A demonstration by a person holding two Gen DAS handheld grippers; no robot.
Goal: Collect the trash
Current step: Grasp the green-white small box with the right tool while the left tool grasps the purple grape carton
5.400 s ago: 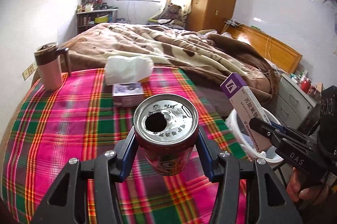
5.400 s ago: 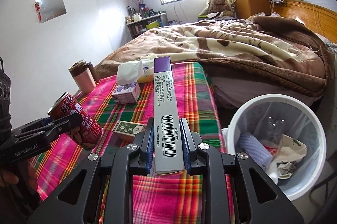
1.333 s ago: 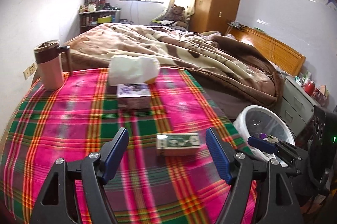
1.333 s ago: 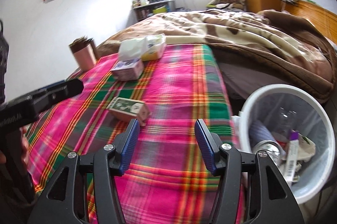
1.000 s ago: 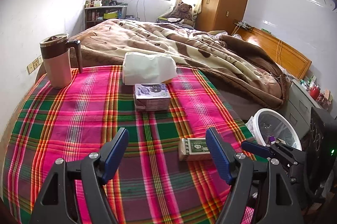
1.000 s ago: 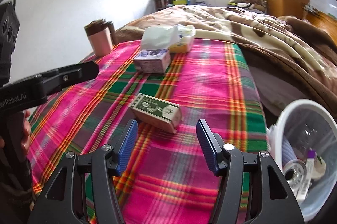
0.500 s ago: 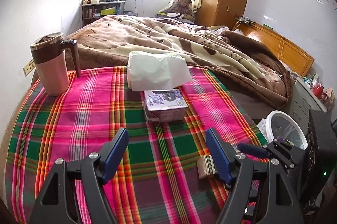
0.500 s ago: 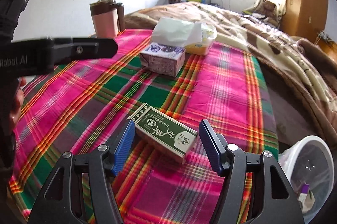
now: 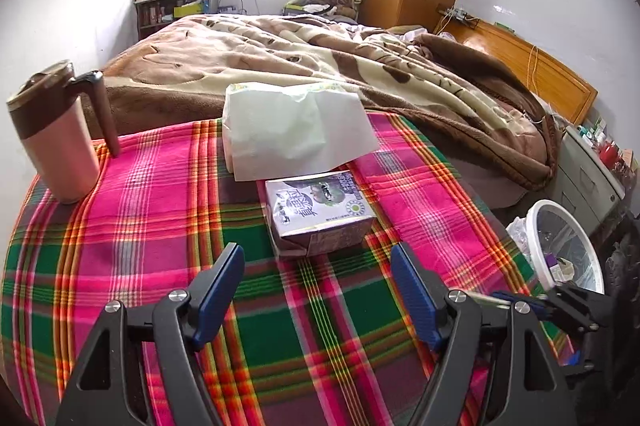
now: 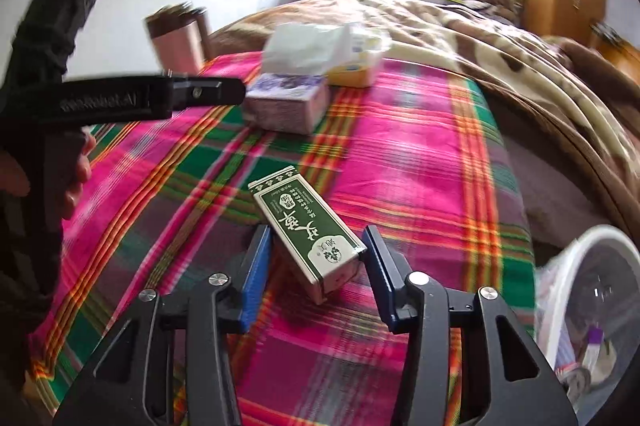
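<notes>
A green and white box [image 10: 308,226] lies on the plaid tablecloth [image 10: 400,161]. My right gripper [image 10: 318,258] is open, and the near end of the box sits between its blue pads. A purple-grey carton [image 9: 318,211] lies just ahead of my open left gripper [image 9: 318,268], which is empty. The carton also shows in the right wrist view [image 10: 286,101]. The white trash bin [image 9: 560,250] stands on the floor at the table's right side, with trash in it, and shows in the right wrist view [image 10: 592,306] too.
A pink and brown mug [image 9: 56,137] stands at the table's far left. A white tissue pack [image 9: 292,131] lies behind the carton. A bed with a brown blanket [image 9: 320,65] lies beyond the table. A grey drawer unit [image 9: 588,177] stands right of the bin.
Both grippers let go of the can and the long box, which now lie in the bin. My right gripper moved up to the green box; my left moved toward the purple carton.
</notes>
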